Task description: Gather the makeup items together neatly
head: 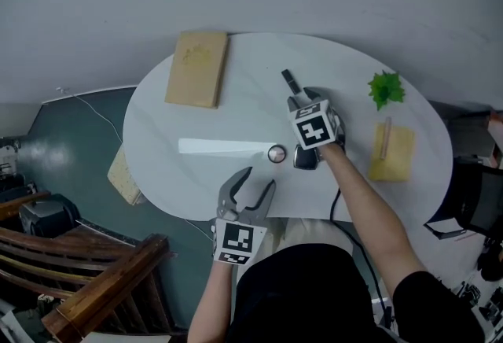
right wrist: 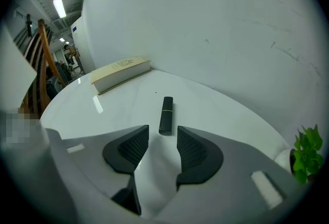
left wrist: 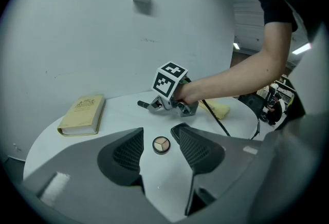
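Observation:
A black lipstick tube (head: 291,82) lies on the white oval table (head: 196,146) toward the back. My right gripper (head: 299,100) points at it and stands open, with the near end of the tube (right wrist: 165,114) just between the fingertips and no pad touching it. A round compact (head: 277,153) showing three shades lies mid-table, right of a bright glare strip. My left gripper (head: 258,180) is open near the front edge, and the compact (left wrist: 161,144) sits just beyond its tips. A dark flat case (left wrist: 178,127) lies behind the left gripper's right jaw.
A tan book (head: 196,68) lies at the table's back left. A small green plant (head: 386,87) and a yellow pad (head: 391,151) with a thin stick on it sit at the right. A wooden chair (head: 94,271) stands on the floor at lower left.

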Demonstrator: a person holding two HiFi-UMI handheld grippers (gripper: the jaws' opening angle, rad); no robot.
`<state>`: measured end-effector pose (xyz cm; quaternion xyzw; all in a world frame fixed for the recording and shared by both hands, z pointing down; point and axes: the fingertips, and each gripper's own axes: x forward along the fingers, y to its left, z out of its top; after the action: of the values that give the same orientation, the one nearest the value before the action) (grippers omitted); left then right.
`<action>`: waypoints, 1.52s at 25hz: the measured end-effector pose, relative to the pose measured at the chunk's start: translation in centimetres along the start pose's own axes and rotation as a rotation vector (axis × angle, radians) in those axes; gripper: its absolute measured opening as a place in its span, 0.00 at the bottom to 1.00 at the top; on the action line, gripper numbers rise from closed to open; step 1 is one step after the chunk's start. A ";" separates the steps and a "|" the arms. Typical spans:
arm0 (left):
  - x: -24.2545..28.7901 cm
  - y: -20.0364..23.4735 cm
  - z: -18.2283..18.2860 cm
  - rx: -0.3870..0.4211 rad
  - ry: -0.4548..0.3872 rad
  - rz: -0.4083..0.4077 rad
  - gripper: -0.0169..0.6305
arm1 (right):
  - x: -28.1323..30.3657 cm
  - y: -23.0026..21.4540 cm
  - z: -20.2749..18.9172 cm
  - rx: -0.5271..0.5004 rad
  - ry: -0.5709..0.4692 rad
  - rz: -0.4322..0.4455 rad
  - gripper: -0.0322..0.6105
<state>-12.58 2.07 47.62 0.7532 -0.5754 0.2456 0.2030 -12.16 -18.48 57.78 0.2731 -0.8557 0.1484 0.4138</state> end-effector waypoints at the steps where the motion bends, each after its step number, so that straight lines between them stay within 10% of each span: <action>1: 0.0 -0.2 -0.1 -0.002 0.003 0.002 0.36 | 0.4 0.0 -0.1 0.000 0.002 0.004 0.33; 20: -0.4 -0.3 -0.2 0.006 0.002 0.009 0.36 | 0.5 -1.4 0.1 0.039 -0.014 -0.071 0.20; 38: 1.0 -0.5 0.7 0.099 -0.050 -0.168 0.35 | -8.7 -3.4 -6.5 0.220 -0.039 -0.212 0.20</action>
<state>-11.79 0.99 47.65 0.8138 -0.5022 0.2371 0.1710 -1.65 -15.14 54.96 0.4086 -0.8083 0.1915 0.3782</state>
